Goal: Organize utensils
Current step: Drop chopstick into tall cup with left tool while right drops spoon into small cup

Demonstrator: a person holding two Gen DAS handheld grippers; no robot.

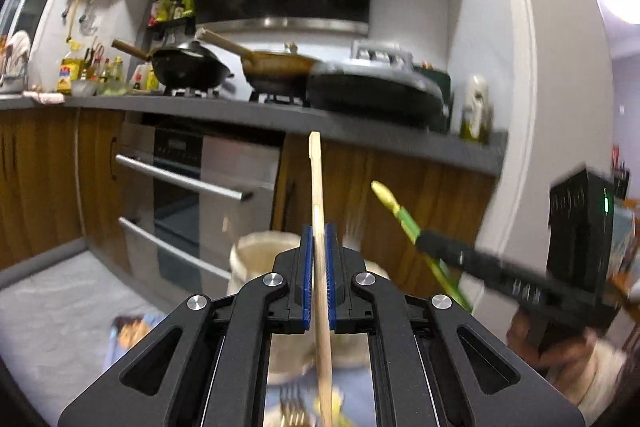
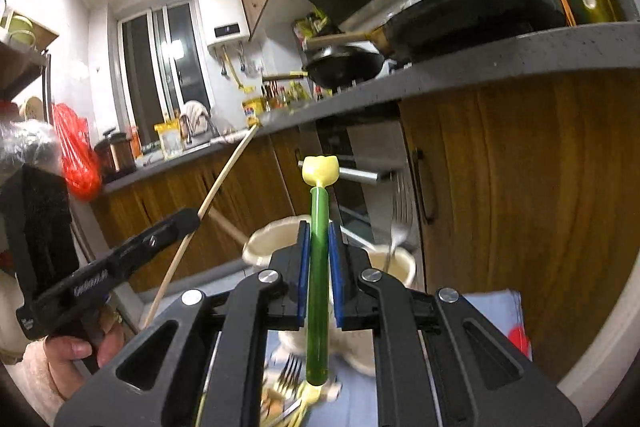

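Note:
My left gripper (image 1: 319,239) is shut on a wooden chopstick (image 1: 319,195) that points up and away. My right gripper (image 2: 319,239) is shut on a green-handled utensil with a yellow tulip-shaped end (image 2: 319,211). Each gripper shows in the other view: the right one (image 1: 430,243) with the green utensil (image 1: 394,209), the left one (image 2: 192,219) with the chopstick (image 2: 224,175). A cream utensil holder (image 1: 260,251) stands just beyond both grippers; in the right wrist view two cream cups (image 2: 272,239) hold a fork (image 2: 400,219) and a wooden stick. More forks (image 2: 290,373) lie below.
A blue cloth (image 2: 488,311) covers the surface under the holders. Behind are wooden cabinets (image 1: 420,195), an oven (image 1: 192,195), and a grey counter (image 1: 280,111) with pans (image 1: 188,67) and bottles. A red bag (image 2: 76,151) hangs at left.

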